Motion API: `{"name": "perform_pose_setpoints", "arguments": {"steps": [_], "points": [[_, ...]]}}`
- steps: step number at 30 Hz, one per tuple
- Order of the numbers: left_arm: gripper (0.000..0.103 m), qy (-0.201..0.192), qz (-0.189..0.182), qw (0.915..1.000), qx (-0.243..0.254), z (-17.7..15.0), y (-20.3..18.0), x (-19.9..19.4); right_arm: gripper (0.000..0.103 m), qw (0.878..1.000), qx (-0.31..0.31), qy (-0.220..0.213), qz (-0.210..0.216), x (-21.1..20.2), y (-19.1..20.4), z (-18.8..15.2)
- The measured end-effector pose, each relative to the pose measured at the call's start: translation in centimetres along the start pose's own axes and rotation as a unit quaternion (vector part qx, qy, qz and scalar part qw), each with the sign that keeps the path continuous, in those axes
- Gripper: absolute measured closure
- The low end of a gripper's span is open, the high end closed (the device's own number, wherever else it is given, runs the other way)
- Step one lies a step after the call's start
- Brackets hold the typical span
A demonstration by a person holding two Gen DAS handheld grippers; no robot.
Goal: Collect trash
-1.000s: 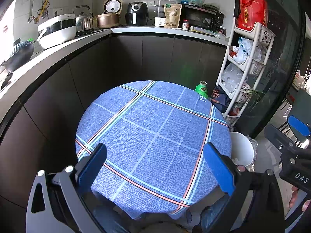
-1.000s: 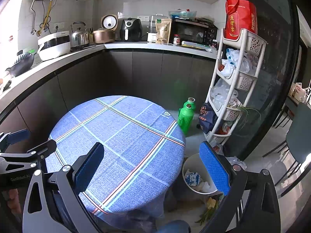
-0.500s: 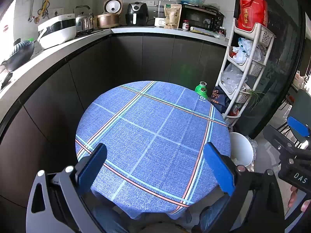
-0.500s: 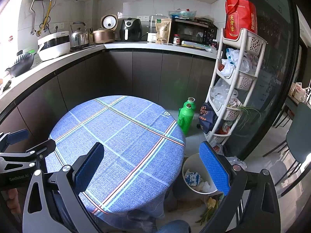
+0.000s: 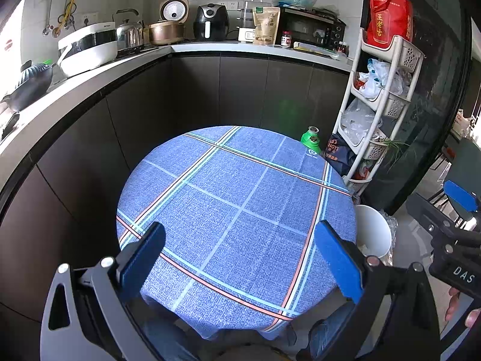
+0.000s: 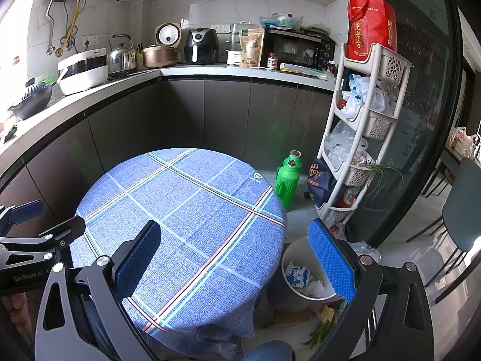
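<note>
Basically trash (image 6: 303,279) sits in bin (image 6: 287,252) on floor right of tabletop (image 6: 192,210); scraps (image 6: 323,322) lie beside it. Both grippers, left (image 5: 240,258) & right (image 6: 233,258), empty w/ fingers wide apart. Risk: reaching low could knock bin over or snag cloth edge.

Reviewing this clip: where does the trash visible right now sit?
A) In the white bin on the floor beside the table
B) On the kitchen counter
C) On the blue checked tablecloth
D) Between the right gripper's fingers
A: the right wrist view shows crumpled wrappers inside the white bin next to the table, whose cloth is bare; both grippers are open and hold nothing.
</note>
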State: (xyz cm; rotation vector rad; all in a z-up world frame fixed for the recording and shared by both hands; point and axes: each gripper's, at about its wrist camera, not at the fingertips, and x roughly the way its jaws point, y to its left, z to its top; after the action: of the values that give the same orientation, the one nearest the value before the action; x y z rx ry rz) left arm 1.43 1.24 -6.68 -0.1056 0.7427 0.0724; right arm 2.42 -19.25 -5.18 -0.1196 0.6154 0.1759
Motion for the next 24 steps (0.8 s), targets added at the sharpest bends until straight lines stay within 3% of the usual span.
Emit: {"name": "perform_pose_setpoints", "arguments": {"steps": [24], "points": [[0.004,-0.004,0.002,1.0,0.0,0.28,-0.19,-0.46,0.009,1.0,0.001,0.0,0.001,-0.01,-0.04,0.0]]}}
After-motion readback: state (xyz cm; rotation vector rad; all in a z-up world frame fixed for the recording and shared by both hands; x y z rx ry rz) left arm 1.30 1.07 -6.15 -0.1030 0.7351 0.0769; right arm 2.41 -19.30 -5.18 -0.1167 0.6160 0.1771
